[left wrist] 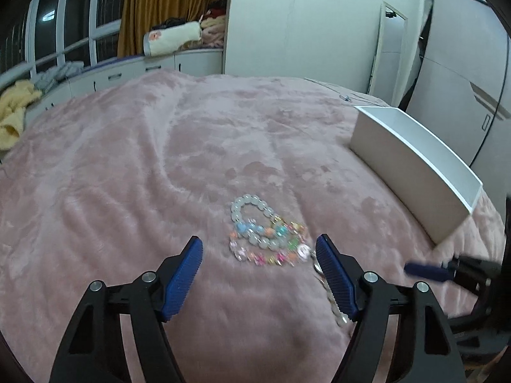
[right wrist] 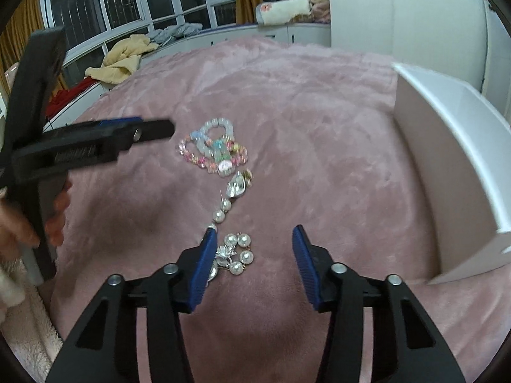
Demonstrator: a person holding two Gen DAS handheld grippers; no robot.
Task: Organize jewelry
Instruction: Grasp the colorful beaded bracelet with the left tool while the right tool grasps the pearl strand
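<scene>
— Jewelry lies where on the pink blanket [left wrist: 127,159]?

— Pale bead bracelet [left wrist: 252,210] and colourful bead bracelets [left wrist: 271,249] sit tangled in a heap mid-bed; nearer, a pearl strand [right wrist: 222,210] trails down to a pearl cluster [right wrist: 238,252].

— And the grippers?

— The left gripper [left wrist: 259,252] hangs with jaws spread wide, the bracelet heap just beyond its tips. The right gripper [right wrist: 254,239] is likewise spread, the pearl cluster against its left finger.

— The box?

— A white box [left wrist: 412,166] stands on the blanket, far right of the heap.

Home bedroom: pink-blanketed bed [left wrist: 159,159], wardrobe [left wrist: 453,73].
</scene>
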